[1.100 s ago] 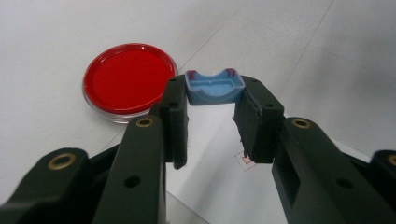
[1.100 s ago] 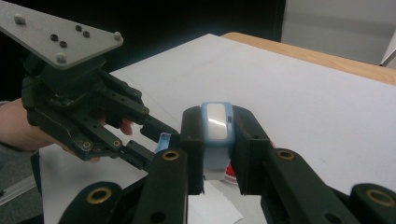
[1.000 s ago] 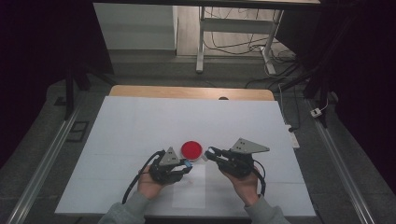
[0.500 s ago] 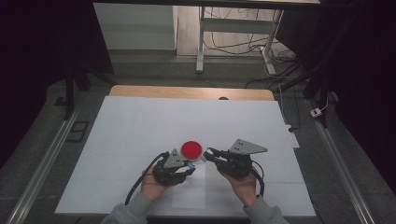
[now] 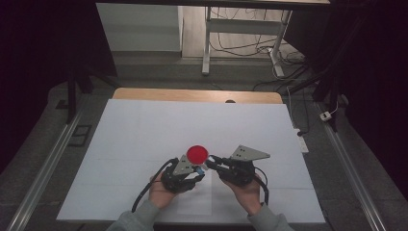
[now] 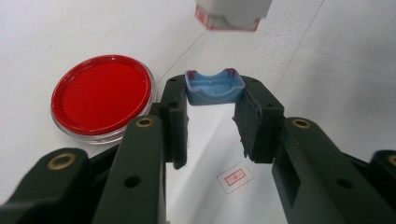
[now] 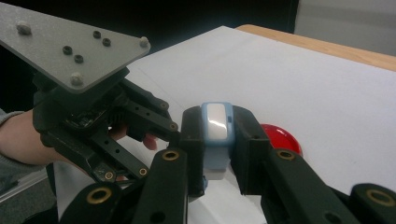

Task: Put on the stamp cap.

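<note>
Left gripper (image 6: pixel 212 100) clamps blue cap (image 6: pixel 214 87), centre frame. Right gripper (image 7: pixel 215 140) pinches stamp body (image 7: pixel 216 135). Red ink pad (image 6: pixel 102 95) at left. Line up body over cap, press straight, keep both grips firm.

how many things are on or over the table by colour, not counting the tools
red: 1, the round red dish
blue: 1, the small blue cap in the left tool
white and blue: 1, the stamp body in the right tool
total: 3
</note>
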Demonstrator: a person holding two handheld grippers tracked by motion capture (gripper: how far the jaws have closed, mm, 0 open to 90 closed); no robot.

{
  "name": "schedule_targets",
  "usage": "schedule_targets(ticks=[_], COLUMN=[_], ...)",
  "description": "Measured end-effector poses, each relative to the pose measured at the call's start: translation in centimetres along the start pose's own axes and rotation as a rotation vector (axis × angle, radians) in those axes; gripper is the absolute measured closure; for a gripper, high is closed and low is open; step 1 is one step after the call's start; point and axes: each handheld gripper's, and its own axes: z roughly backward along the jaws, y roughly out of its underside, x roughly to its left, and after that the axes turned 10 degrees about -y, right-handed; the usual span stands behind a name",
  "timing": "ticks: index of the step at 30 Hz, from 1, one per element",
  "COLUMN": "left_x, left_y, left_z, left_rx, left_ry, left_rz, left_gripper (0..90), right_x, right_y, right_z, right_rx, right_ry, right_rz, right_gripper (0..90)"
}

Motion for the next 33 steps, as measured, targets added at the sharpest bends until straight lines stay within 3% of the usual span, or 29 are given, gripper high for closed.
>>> schedule_targets(ticks=[33], left_x=[-0.4], left_y=[0.0], left_z=[0.2], left_rx=[-0.035], left_ry=[-0.033], left_rz=[-0.008], left_gripper=[65.2], right_x=[0.6], right_y=[0.7], right_z=[-1.4], right_rx=[0.018], right_ry=[0.033], right_rz=[-0.033], right_gripper=[75.1])
